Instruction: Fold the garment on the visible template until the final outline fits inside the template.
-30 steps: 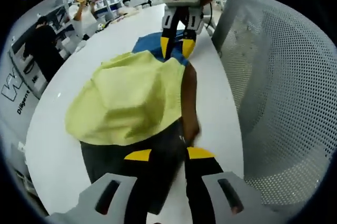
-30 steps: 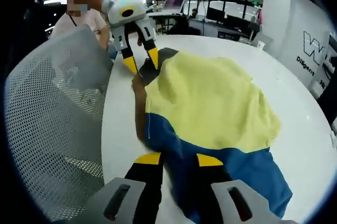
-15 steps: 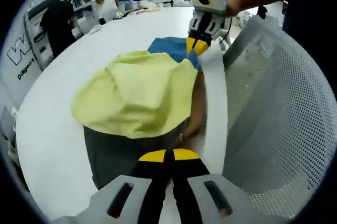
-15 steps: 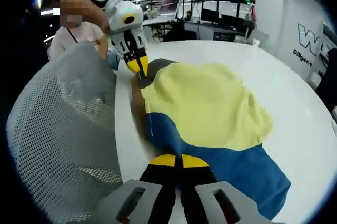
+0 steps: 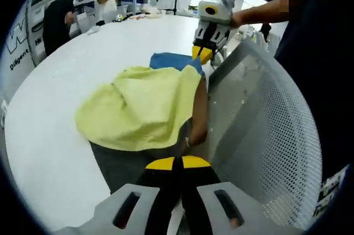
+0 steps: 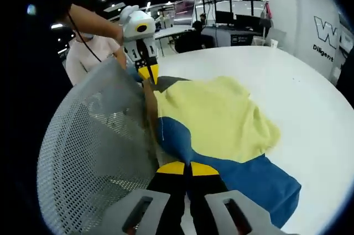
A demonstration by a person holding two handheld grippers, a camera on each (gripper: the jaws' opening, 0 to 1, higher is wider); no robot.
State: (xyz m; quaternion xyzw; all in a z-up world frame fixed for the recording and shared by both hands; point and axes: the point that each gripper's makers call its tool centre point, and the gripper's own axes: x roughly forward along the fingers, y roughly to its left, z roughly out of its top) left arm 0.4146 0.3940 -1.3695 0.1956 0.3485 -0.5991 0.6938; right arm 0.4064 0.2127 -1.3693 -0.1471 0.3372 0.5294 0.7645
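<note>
The white table (image 5: 50,113) carries the garment (image 5: 138,108), yellow, blue and grey, along its near edge beside a mesh chair (image 5: 265,135). The left gripper (image 5: 174,163) and right gripper (image 6: 188,168) each pinch an opposite end of 1 hem, jaws closed on cloth, probably ready to lift that side over into a fold.

Both tongs, left (image 5: 174,162) and right (image 6: 188,168), are pinched closed on fabric.

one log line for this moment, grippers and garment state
left gripper: shut on garment edge | right gripper: shut on garment edge | garment: yellow, blue, grey, bunched on white table | fold: not done
</note>
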